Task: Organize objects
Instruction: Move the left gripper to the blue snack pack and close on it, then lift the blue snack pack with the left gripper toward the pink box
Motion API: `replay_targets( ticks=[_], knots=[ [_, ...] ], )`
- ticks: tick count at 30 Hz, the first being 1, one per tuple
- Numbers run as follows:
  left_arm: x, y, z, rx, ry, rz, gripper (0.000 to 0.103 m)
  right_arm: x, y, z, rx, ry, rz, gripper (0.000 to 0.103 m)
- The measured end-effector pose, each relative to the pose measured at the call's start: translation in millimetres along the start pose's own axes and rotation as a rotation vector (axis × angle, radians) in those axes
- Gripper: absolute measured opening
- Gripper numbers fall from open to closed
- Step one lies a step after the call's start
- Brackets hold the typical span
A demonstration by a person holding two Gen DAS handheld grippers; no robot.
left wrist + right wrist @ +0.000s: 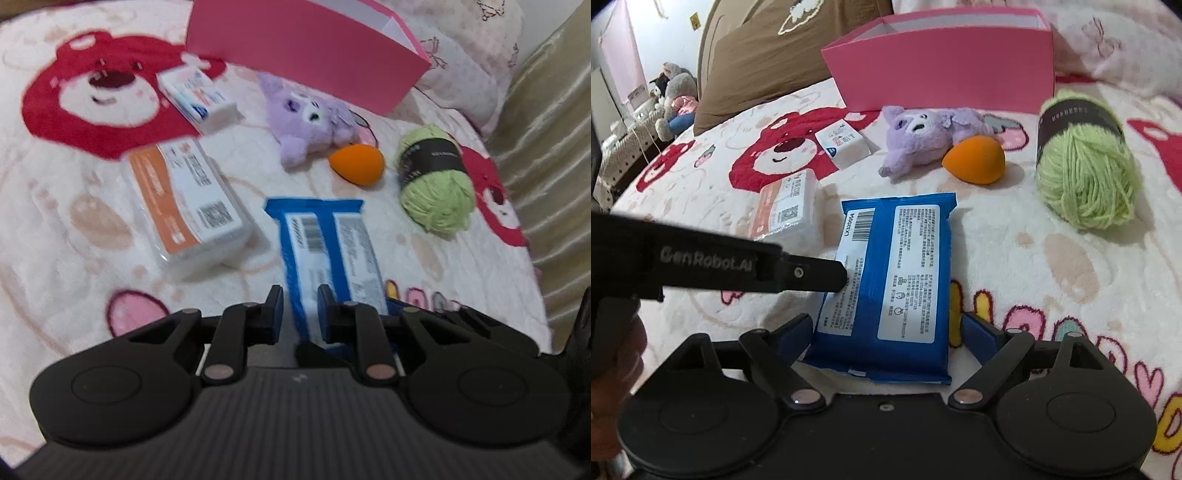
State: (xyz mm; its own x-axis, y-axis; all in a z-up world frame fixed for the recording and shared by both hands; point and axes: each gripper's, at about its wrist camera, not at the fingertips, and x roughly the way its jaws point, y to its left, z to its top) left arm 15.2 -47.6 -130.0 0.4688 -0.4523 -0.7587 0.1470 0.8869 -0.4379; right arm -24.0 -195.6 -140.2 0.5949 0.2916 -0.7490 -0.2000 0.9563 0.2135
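Blue-padded fingers of the left gripper [300,314] stand drawn in narrow around the near left edge of the blue wipes pack [325,258], pinching it. Seen from the right wrist, that same gripper reaches in from the left as a black bar, its tip resting on the pack's left side. Around the pack's near end the right gripper [886,334] stands wide, one blue pad [798,332] just outside the left edge and the other just outside the right; neither pad visibly presses on the wrapper.

The pack lies flat on a cream blanket [1034,266] printed with red bears, its white label panels and barcode facing up. Just to its left sits a clear plastic box with an orange label [184,206], and farther back on that side a small white packet [199,98] rests on a bear's face. Beyond the pack lies a purple plush toy [306,118] on its side, with an orange egg-shaped sponge [356,162] just beside it. To the right of these a ball of green yarn [436,184] with a dark paper band lies on the blanket, well apart from the pack. At the back stands an open pink box [942,70], upright, with a brown pillow [768,55] to its left.
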Motion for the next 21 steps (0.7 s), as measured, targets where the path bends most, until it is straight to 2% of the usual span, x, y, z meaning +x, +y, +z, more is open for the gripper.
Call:
replay_targets(
  ticks=[2,5,12,17,21],
  knots=[
    [5.7,-1.1,-1.7,-0.009,0.027,0.003,0.022,-3.1,5.0,-1.3,-0.018,-0.015,-0.014,0.085],
    [6.7,-3.5,-3.9,0.001,0.014,0.024,0.024,-3.7,8.2,-0.8,-0.029,-0.018,-0.029,0.083],
    [13.4,-3.1,-1.9,-0.028,0.009,0.019,0.021,-0.5,13.1,-0.2,-0.049,-0.013,-0.058,0.078],
    [17.6,-10.5,-1.7,-0.010,-0.007,0.039,0.021,4.5,5.7,2.9,0.000,0.009,-0.033,0.076],
    [16.9,-7.3,-0.3,-0.032,-0.013,0.019,0.020,5.5,8.3,4.7,-0.021,0.008,-0.060,0.073]
  ],
)
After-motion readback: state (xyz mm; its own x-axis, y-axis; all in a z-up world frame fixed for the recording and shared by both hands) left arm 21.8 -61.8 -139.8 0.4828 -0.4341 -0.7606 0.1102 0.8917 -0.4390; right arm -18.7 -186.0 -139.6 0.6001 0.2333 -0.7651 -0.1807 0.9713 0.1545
